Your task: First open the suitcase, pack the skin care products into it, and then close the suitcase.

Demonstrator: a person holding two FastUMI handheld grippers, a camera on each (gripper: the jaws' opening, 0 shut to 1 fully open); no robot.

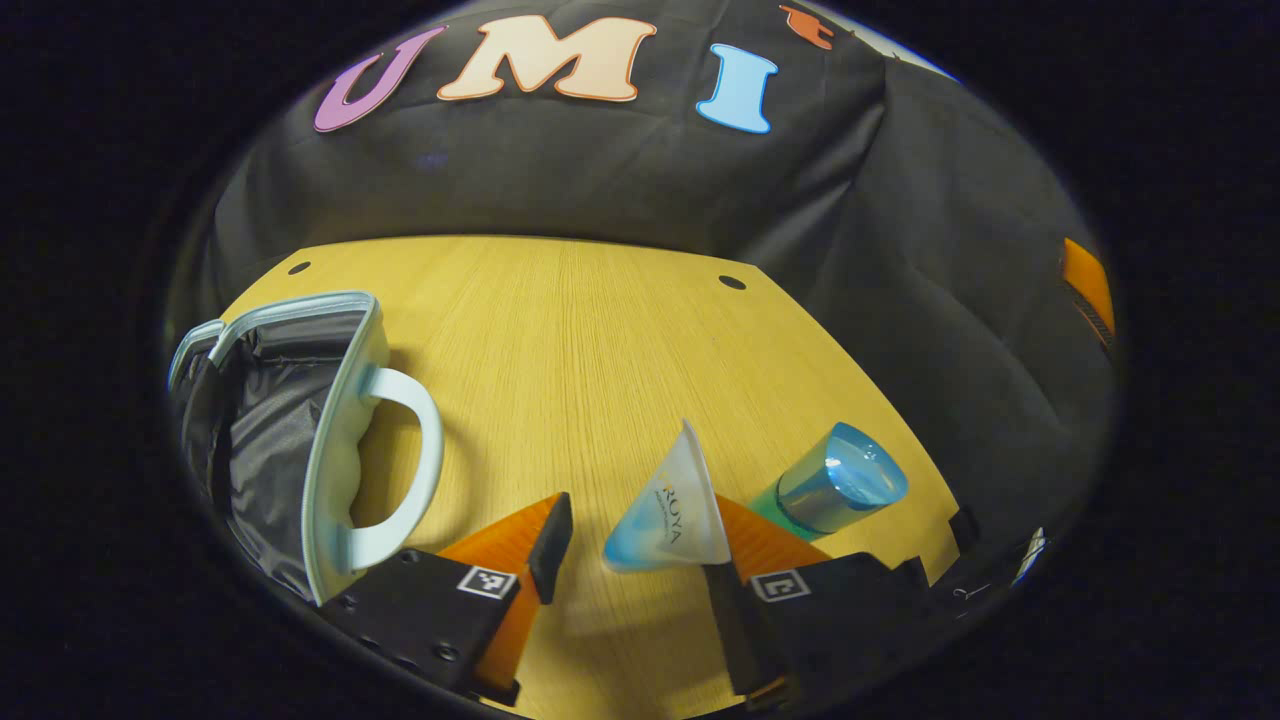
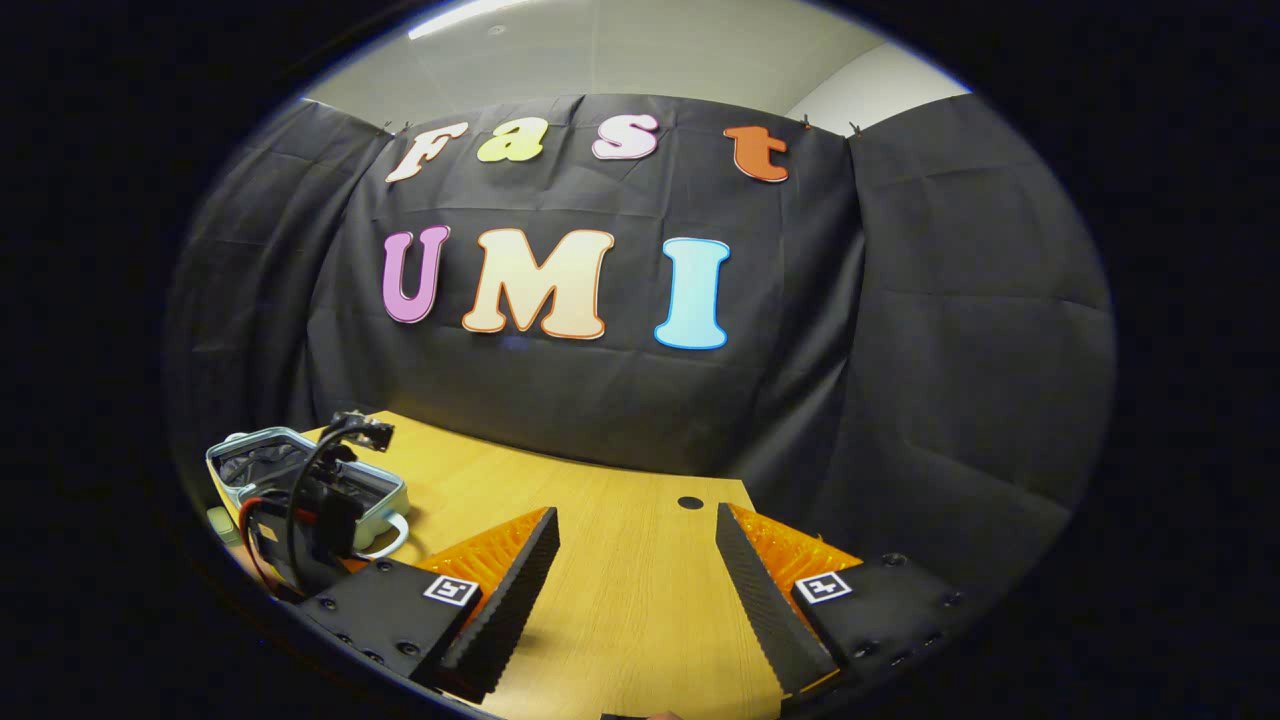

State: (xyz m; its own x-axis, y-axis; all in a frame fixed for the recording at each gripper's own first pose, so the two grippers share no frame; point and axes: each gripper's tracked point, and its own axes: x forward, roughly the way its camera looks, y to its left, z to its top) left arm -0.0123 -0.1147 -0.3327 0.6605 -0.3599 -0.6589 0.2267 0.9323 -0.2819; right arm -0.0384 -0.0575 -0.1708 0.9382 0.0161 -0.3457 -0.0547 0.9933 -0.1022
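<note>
Left gripper spread wide over the wooden table, a translucent tube leaning against one finger, the other finger well clear; not clamped. Just beyond the tube, a blue-capped bottle lying on its side. Farther across the table from the tube, the suitcase, open, dark lining showing. Right gripper likewise spread, holding nothing. Tube probably light, soft, slick: best pinched across the flat body.
</note>
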